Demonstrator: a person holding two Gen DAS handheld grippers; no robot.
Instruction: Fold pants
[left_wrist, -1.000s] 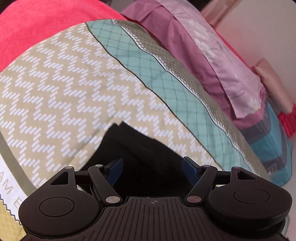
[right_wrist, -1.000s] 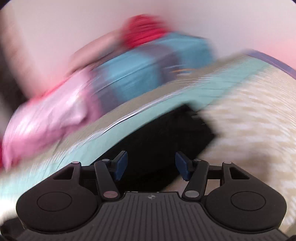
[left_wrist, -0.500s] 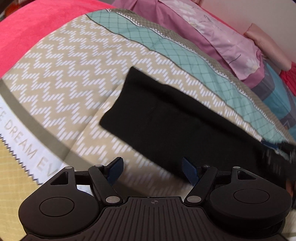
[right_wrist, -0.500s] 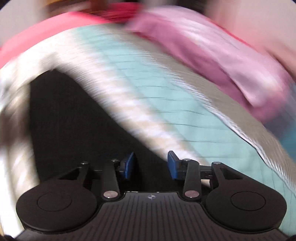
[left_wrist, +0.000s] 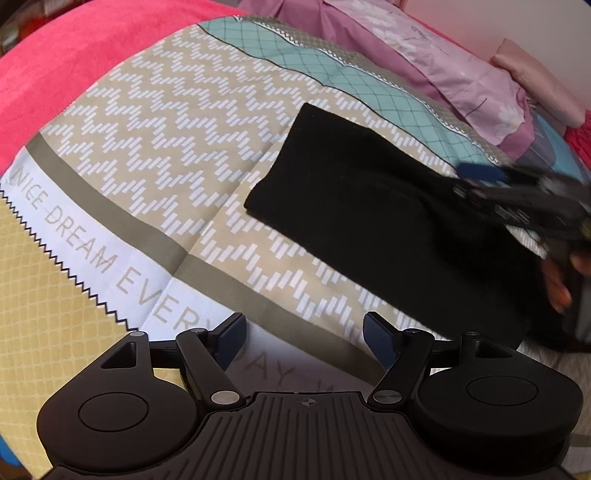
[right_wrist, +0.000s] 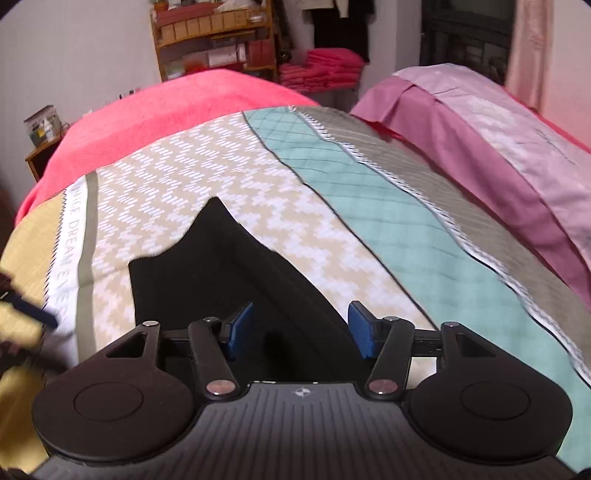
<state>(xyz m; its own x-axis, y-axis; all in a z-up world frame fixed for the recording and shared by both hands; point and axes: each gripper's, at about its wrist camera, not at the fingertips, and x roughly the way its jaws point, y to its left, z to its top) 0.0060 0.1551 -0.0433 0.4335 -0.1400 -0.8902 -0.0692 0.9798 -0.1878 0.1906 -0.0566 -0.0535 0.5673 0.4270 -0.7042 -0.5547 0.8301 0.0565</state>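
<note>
one pair of black pants (left_wrist: 388, 218) lies folded long and flat; left gripper (left_wrist: 303, 341) and right gripper (right_wrist: 300, 328) both gape empty.

White band (left_wrist: 110, 266) of the patterned bedspread (left_wrist: 166, 122), near left: grey capitals reading "NICE DREAM EVERY DAY", the last word shadowed and what follows hidden. No other text is legible.

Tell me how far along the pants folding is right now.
Partly done: the black pants already lie as one long narrow band on the patterned bedspread. In hand: nothing; the left gripper and right gripper both hover with jaws open. Left: probably folding the band end to end.
</note>
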